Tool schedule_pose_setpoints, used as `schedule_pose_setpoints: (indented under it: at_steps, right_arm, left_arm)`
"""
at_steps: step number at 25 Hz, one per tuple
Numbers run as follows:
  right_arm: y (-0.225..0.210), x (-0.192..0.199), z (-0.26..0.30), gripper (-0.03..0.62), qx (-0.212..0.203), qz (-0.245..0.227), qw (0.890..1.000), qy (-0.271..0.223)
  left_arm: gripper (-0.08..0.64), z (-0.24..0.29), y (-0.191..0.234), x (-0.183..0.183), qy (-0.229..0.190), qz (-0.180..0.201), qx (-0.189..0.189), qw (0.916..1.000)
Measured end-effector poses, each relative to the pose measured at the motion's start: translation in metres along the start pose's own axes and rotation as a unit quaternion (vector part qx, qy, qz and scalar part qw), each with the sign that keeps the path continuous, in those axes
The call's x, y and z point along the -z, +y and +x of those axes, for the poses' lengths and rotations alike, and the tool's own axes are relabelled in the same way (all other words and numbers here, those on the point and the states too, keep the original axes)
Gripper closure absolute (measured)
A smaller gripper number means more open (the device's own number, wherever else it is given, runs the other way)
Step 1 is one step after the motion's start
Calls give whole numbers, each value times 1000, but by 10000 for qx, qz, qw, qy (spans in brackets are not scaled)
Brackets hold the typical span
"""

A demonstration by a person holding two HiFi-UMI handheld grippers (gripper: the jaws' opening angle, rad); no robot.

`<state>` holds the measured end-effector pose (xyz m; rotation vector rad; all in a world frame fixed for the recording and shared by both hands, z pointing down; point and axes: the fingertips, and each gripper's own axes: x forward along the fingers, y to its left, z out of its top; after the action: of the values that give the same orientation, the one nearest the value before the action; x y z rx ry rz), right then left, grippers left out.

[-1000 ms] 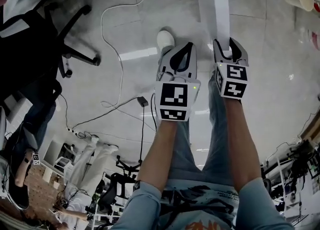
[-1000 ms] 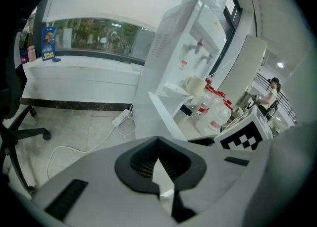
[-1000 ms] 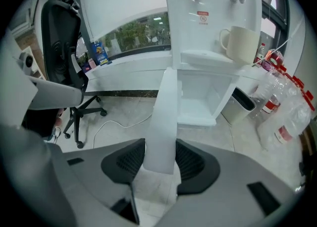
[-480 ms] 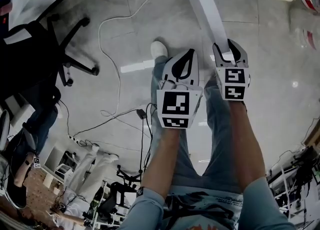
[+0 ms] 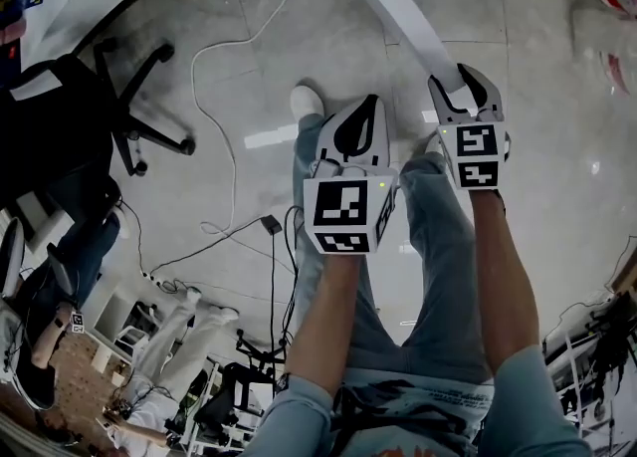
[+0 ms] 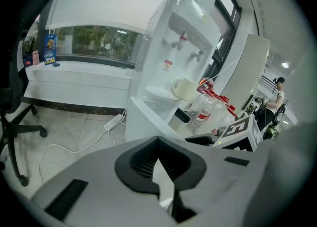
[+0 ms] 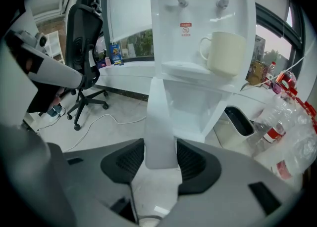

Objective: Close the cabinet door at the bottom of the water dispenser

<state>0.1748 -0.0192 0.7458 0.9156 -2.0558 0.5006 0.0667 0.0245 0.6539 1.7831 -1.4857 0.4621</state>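
Note:
The white cabinet door (image 5: 398, 17) stands open as a long slab that runs from the top of the head view down to my right gripper (image 5: 463, 85). In the right gripper view the door's edge (image 7: 161, 117) fills the gap between the pads of the right gripper (image 7: 161, 159), which is shut on it. Its jaws have just eased open slightly, with the door still between them. Behind is the white water dispenser (image 7: 198, 3) with a cream cup (image 7: 225, 53) on its tray and the open compartment (image 7: 198, 114) below. My left gripper (image 5: 370, 105) hangs beside, shut and empty.
A black office chair (image 5: 100, 107) stands left, and a white cable (image 5: 224, 97) with a power strip (image 6: 114, 120) lies on the floor. Plastic bottles (image 7: 292, 122) and a dark bin (image 7: 240, 121) sit right of the dispenser. The person's legs and white shoe (image 5: 306, 102) are under the grippers.
Both grippers have moved across the floor towards the dispenser. The door, upright in the head view a second ago, now slants to the upper left, still in the right gripper.

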Motion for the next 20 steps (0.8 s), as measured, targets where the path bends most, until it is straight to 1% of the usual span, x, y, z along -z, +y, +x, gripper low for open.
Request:
schedule_pose_setpoints:
  at_steps: [9, 15, 20]
  right_arm:
    - [-47, -3, 1, 365, -190, -282, 9993, -136]
    - [-79, -10, 4, 351, -304, -413, 9983, -272]
    - [-106, -16, 12, 342, -394, -510, 9970, -441]
  left_arm:
    - [549, 28, -36, -17, -106, 95, -95, 9999]
    - [549, 48, -55, -25, -190, -139, -170, 9996]
    - [549, 68, -70, -27, -227, -189, -204, 9994]
